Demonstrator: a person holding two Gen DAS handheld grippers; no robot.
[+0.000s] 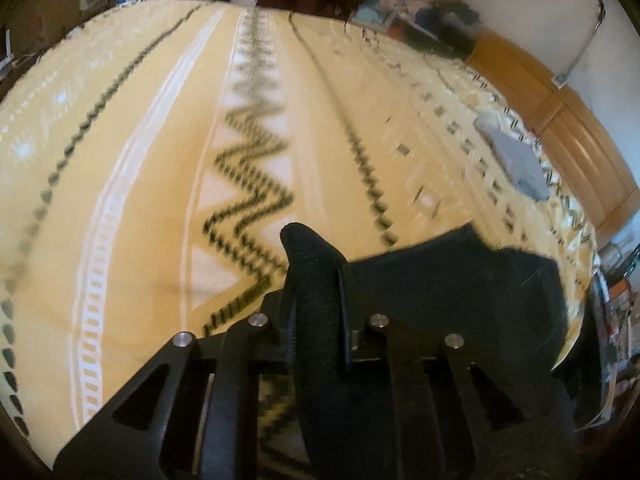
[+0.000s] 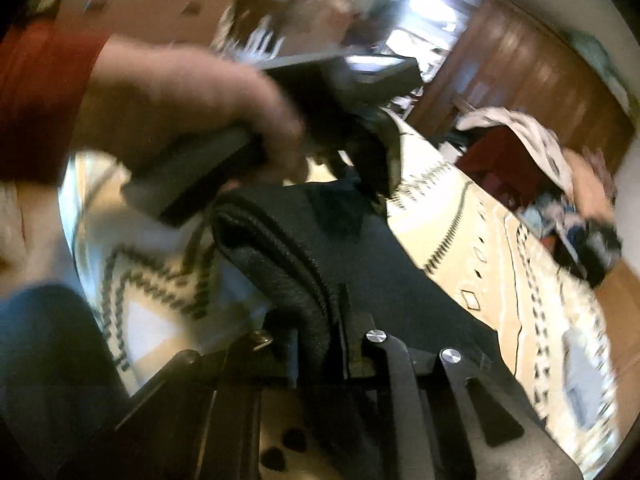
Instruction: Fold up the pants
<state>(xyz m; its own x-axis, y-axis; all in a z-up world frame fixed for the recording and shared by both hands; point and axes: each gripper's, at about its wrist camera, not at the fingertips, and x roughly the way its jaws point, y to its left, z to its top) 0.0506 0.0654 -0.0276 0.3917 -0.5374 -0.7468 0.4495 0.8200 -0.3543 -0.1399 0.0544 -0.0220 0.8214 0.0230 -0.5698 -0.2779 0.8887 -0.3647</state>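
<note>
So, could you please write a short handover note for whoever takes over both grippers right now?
Left gripper: shut on the black pants, raised above the yellow patterned bedspread.
Right gripper: shut on another bunched edge of the pants, cloth draping away over the bed.
Done: both edges gripped and lifted.
Left: bring the edges over, lay the fold flat, release. How many folds are made cannot be told.

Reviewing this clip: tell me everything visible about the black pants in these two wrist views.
The pants are black, a matte, finely textured knit. Each tool is shut on a bunched fold: the left tool pinches a thick doubled edge that pokes up past its fingers, and the right tool clamps a ribbed, layered hem or band. Between them the fabric spreads fairly flat over the yellow patterned bedspread. Motion blur hides legs, pockets and whether it is lifted.
</note>
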